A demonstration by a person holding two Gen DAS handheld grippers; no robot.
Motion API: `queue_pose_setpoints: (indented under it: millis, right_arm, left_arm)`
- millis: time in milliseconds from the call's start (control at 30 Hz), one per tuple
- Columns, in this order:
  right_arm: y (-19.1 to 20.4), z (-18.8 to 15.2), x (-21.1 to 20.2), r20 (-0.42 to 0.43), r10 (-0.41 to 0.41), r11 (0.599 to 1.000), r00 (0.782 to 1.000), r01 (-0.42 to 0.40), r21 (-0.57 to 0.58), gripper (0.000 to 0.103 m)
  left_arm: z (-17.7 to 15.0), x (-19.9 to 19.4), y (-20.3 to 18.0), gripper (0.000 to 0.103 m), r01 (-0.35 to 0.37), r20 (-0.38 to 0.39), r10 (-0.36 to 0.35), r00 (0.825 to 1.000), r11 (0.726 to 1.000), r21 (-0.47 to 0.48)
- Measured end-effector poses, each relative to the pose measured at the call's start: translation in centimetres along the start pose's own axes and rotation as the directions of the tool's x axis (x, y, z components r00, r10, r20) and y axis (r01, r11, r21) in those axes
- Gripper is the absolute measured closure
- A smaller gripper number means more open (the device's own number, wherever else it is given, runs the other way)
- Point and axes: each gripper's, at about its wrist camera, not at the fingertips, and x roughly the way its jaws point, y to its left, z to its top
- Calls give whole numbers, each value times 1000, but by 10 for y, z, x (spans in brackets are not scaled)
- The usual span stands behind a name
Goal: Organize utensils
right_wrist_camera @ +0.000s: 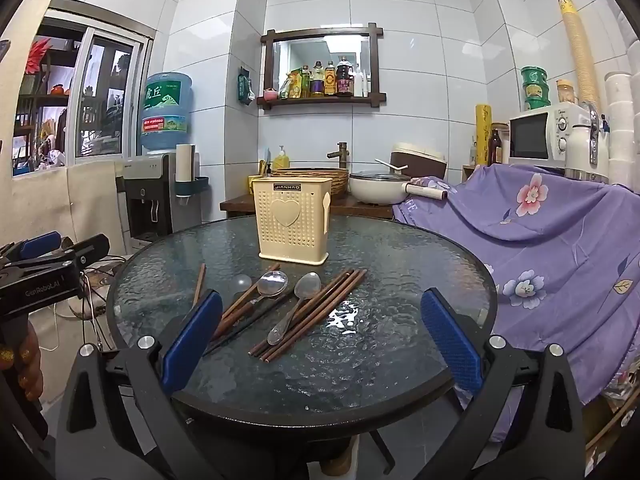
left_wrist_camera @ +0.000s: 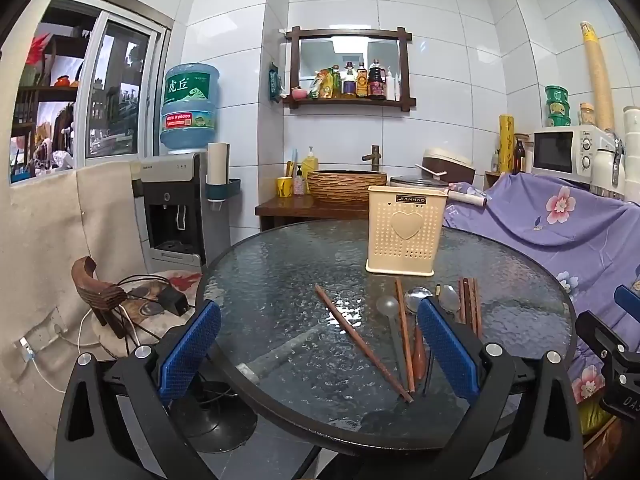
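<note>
On a round, dark-rimmed table of rippled glass (left_wrist_camera: pixel 280 264) in a tiled kitchen corner, seen from the left wrist camera, stands a cream plastic utensil holder, perforated, with a raised heart on its front (left_wrist_camera: pixel 405 234). It sits upright toward the far side. In front of it lie loose utensils, flat on the glass: a single brown wooden chopstick (left_wrist_camera: pixel 360 340) angled apart from the rest, a clear plastic spoon (left_wrist_camera: pixel 387 305), a shiny metal spoon with a wooden handle (left_wrist_camera: pixel 418 298), and a bundle of brown chopsticks (left_wrist_camera: pixel 470 304) farther right. The left gripper (left_wrist_camera: pixel 318 354), with blue textured pads, hovers at the near edge, jaws wide apart and holding nothing.

From the right wrist camera, the same holder (right_wrist_camera: pixel 294 220) is left of centre, and nothing shows above its rim — whether anything is inside cannot be told. The chopstick bundle (right_wrist_camera: pixel 316 316) and a second metal spoon (right_wrist_camera: pixel 298 304) lie just ahead of the right gripper (right_wrist_camera: pixel 322 346), whose jaws also stand wide apart, empty. The left gripper shows at the far left edge.

As a judgement, sorting has barely begun — every visible utensil remains on the table, all still to go into the holder.
</note>
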Motion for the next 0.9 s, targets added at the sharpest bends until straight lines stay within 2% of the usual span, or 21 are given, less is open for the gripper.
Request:
queue_pose_setpoints:
  millis: [233, 467, 900]
  right_arm:
    - [1, 0, -1, -4, -2, 1000, 1000, 2, -2, 5]
    - [0, 0, -4, -4, -1, 1000, 1000, 1, 0, 5]
    - [-1, 1, 2, -9, 6, 1000, 1000, -6, 5, 5]
  left_arm:
    - [-1, 1, 9, 6, 7, -1, -7, 1000, 1000, -15]
    - [0, 0, -5, 6, -4, 6, 3, 1000, 1000, 22]
    - [0, -2, -6, 6, -2, 5, 2, 1000, 1000, 22]
